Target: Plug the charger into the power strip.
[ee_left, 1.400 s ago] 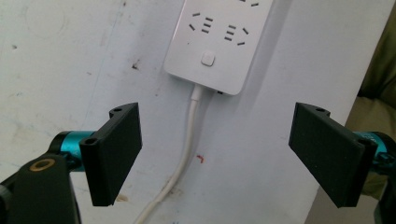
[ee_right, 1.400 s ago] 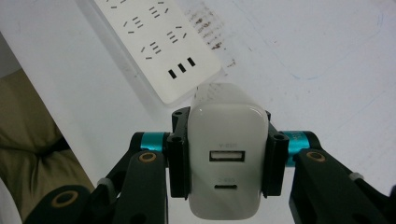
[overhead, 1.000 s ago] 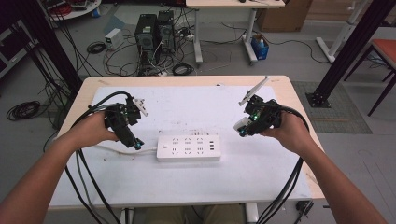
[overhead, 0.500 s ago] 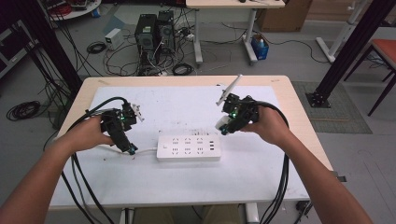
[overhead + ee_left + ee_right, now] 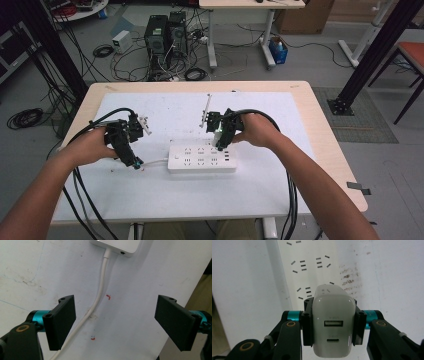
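A white power strip (image 5: 202,158) lies flat on the white mat in the middle of the table; its sockets show below the jaws in the right gripper view (image 5: 308,265). My right gripper (image 5: 218,141) hovers over the strip's upper right part, shut on a white charger (image 5: 333,322) with two ports facing the camera. My left gripper (image 5: 134,162) stands open just left of the strip, low over the mat. Between its jaws runs the strip's white cord (image 5: 97,300), which enters the strip's end (image 5: 117,246).
The white mat (image 5: 165,110) covers most of the wooden table (image 5: 320,135). Black cables hang from both grippers over the near edge. Behind the table, computer towers (image 5: 162,32) and loose cables sit on the floor. A black frame post (image 5: 372,55) stands at the right.
My right gripper carried the charger leftward from the table's right side to above the power strip. The left gripper shifted slightly toward the near edge, beside the strip's cord.
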The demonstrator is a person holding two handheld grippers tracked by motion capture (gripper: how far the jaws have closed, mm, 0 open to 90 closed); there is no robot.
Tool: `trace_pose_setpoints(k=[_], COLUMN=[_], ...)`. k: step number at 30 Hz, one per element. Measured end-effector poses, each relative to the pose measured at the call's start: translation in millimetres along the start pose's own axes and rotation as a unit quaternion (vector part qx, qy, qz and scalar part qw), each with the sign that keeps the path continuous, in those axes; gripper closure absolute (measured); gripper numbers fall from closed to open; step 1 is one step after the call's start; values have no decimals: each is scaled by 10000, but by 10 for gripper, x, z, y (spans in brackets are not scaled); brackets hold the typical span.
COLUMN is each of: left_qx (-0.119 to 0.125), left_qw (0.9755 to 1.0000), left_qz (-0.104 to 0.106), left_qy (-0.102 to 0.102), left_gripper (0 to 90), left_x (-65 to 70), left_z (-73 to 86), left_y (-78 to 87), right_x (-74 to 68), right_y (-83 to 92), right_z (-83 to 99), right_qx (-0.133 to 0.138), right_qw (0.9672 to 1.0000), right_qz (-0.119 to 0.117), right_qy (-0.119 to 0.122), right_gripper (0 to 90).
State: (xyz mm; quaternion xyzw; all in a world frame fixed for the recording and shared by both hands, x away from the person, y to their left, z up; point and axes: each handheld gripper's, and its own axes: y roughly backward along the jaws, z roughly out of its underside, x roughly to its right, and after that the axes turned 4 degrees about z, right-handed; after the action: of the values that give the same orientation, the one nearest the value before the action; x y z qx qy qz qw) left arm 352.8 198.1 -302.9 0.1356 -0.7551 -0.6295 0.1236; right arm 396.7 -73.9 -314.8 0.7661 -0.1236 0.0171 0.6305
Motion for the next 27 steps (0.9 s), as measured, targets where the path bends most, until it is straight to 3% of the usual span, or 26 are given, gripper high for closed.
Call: trace_pose_setpoints(k=[6,10,17,22,27], left_qx=[-48,14,-12,-35,-39], left_qw=[10000,10000,10000,10000,9999], left_qz=[-40,7,44,51,94], left_qy=[-17,20,48,70,104], left_gripper=[173,173,173,174,173], left_x=[-17,-54,-97,-125,-120], left_z=[-11,-50,-24,-3,6], left_y=[-26,-74,-125,-145,-168], right_x=[22,21,9,39,37], right_y=[-160,-349,-501,-512,-595], right_z=[-75,-157,-225,-230,-261], right_qx=[-113,-284,-463,-428,-612], right_qw=[9998,9985,9955,9951,9944], right_qz=[-103,-175,-233,-315,-349], right_qy=[146,427,795,836,785], right_gripper=[621,622,622,623,625])
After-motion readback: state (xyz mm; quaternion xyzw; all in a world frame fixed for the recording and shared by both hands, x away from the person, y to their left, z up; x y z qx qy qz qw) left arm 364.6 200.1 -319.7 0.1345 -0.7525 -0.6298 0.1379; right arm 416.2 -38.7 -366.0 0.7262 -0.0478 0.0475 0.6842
